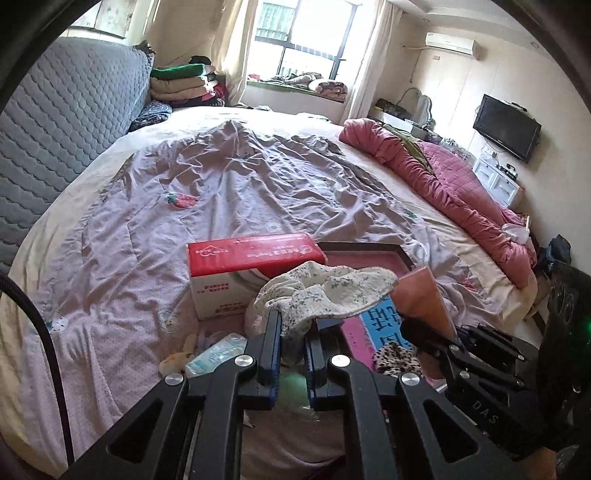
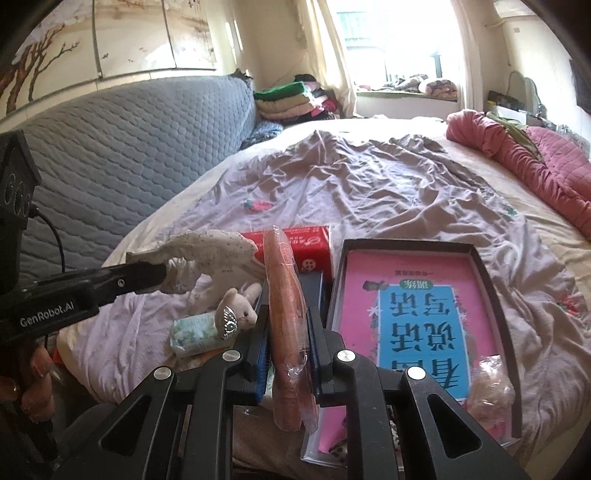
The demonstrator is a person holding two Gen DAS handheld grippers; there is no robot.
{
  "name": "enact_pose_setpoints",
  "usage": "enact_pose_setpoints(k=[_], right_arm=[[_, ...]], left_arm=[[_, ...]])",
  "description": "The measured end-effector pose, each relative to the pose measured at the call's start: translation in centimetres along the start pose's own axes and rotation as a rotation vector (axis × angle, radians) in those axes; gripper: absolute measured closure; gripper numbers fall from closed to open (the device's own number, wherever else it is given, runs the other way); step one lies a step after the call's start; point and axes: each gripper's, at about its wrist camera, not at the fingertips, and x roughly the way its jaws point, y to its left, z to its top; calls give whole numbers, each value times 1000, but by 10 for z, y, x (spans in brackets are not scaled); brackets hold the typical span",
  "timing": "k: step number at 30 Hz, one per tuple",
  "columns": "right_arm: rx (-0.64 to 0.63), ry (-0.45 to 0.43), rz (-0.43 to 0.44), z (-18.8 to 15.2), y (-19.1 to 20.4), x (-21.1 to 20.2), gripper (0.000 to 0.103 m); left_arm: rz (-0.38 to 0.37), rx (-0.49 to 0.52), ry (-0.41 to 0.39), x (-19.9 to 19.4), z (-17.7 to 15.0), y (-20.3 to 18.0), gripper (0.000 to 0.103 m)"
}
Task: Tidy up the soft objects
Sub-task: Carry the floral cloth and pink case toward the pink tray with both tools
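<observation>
Daylight pours in from the far window [image 1: 295,40], which is blown out to white glare in my right view. The bed [image 1: 258,177] is evenly bright, with soft shadows in its creases. Both views bulge and darken at the edges. My near tongs look slightly soft, perhaps out of focus.

We see a bedroom lit by daylight from a large window [image 1: 306,33] with pale curtains. A wide bed [image 1: 92,192] with a grey quilted headboard [image 1: 66,122] fills the room. On the cream right-hand wall hang a black television [image 1: 506,127] and a white air conditioner [image 1: 448,43].
</observation>
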Motion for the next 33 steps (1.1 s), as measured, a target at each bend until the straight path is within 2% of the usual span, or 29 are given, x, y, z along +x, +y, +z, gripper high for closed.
enact_pose_setpoints(k=[8, 12, 19, 33], right_arm=[[26, -47, -19, 4, -13, -30, 85], [54, -80, -40, 6, -27, -48, 85], [119, -115, -73, 7, -56, -66, 85], [180, -130, -98, -3, -85, -77, 85]], left_arm=[[-7, 40, -5, -8, 2, -24, 92], [-33, 53, -13, -13, 2, -37, 92], [-37, 101, -11, -15, 1, -62, 92], [-62, 179, 25, 8, -5, -109, 92]])
